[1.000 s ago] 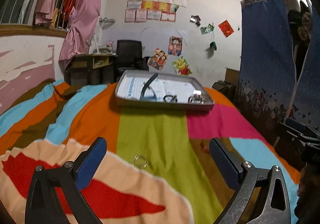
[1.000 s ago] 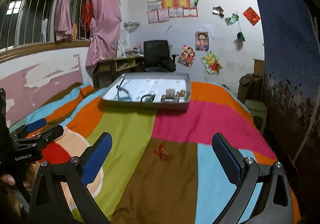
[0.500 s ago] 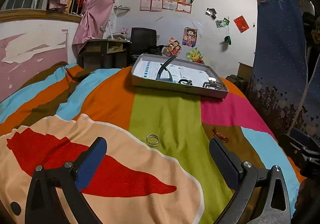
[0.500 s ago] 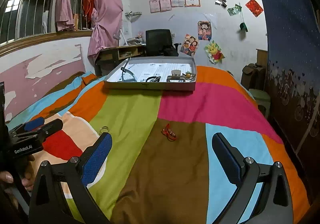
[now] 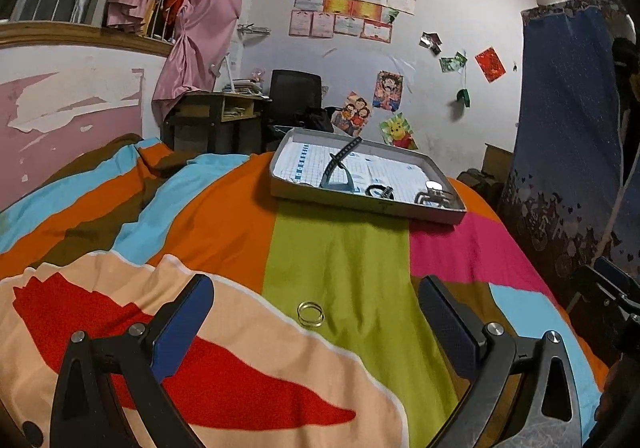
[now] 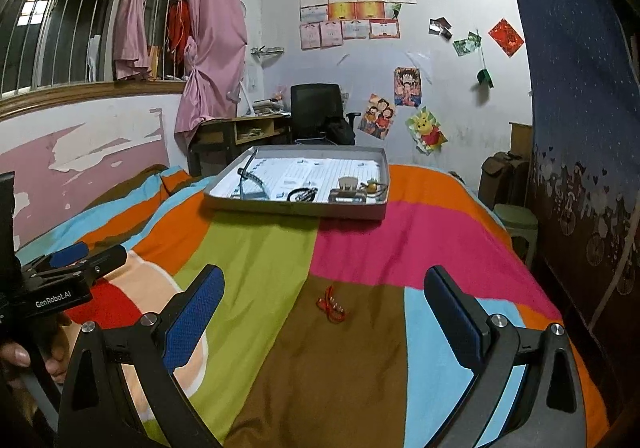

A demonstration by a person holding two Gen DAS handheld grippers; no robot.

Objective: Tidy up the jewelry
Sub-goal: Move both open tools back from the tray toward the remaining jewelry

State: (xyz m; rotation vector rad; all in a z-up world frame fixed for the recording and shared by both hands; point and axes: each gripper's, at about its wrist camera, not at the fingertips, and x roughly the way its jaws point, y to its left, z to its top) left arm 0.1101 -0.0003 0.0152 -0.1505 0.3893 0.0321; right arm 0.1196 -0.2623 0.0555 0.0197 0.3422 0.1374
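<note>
Striped bedding (image 5: 340, 248) covers the bed, with a grey tray (image 5: 360, 203) at its far end, likely where the jewelry collects. Left claw (image 5: 316, 320), spread wide, frames a thin ring (image 5: 310, 314) lying between its fingers. Right claw (image 6: 324, 312), likewise spread, brackets a red trinket (image 6: 331, 304).

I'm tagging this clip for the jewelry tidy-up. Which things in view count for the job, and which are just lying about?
For the job:
- rings on the bedspread
- red bracelet on the bedspread
- tray holding other pieces
- left tongs, right tongs, both open

Just about:
- desk
- chair
- posters
- curtain
</note>
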